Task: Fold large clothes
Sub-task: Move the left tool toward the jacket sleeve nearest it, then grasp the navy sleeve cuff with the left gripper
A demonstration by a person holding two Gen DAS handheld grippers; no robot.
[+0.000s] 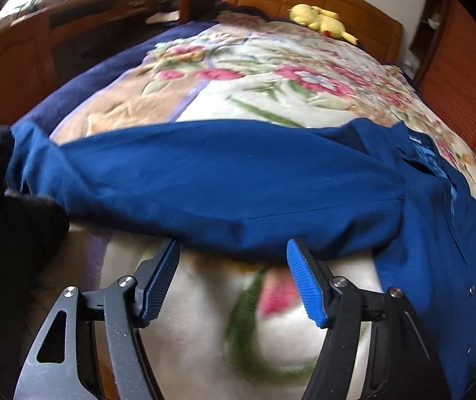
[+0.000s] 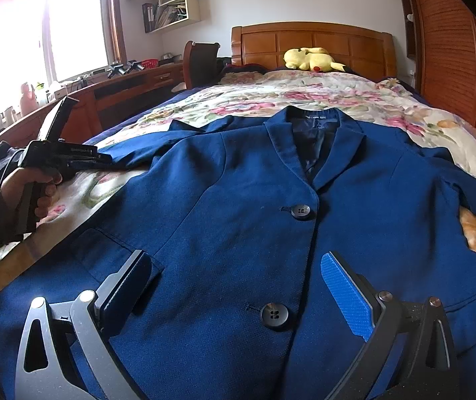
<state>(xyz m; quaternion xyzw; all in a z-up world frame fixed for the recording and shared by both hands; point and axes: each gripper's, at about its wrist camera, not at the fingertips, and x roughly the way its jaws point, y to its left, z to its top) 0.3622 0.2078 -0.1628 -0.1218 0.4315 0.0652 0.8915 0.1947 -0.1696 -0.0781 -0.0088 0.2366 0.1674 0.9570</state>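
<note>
Seemingly ungripped: blue jacket [image 2: 238, 220] (sleeve [image 1: 204, 180] outstretched).

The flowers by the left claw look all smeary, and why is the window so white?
Left wrist view: the blanket flowers below the left claw are smeared by motion blur. Right wrist view: sharp, but the window is washed out by bright daylight, and straight edges bend from the fisheye lens.

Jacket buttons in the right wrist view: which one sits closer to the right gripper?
The lower button, lying between the right gripper's open fingers near the hem of the jacket. The upper button sits farther off, just below the lapels.
</note>
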